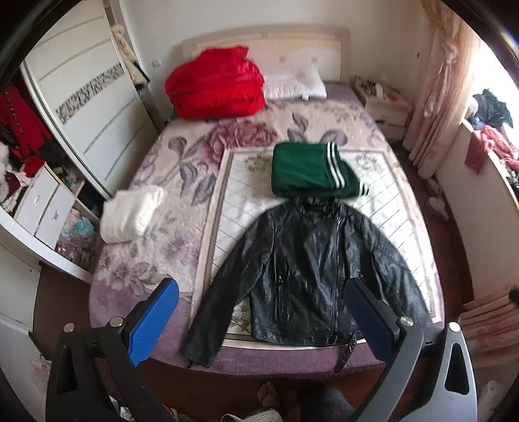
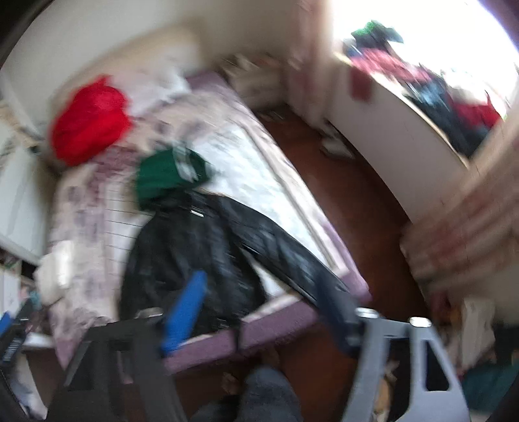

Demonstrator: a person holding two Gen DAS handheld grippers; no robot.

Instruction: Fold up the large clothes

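black jacket [image 1: 308, 269] flat on bed [image 1: 146, 266], collar toward headboard [image 1: 266, 42], sleeves angled outward

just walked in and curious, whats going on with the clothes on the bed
A person is folding large clothes with a handheld gripper in each hand. A black leather jacket lies spread flat, sleeves out, at the foot of the bed, not yet folded. Both the left gripper and the right gripper are open above it, holding nothing. A folded green garment lies just beyond the collar.

Daylight from window [image 2: 421, 26] at right, blown out white. Right wrist view heavily motion-blurred; left wrist view sharper. Fisheye bending, dark corners.
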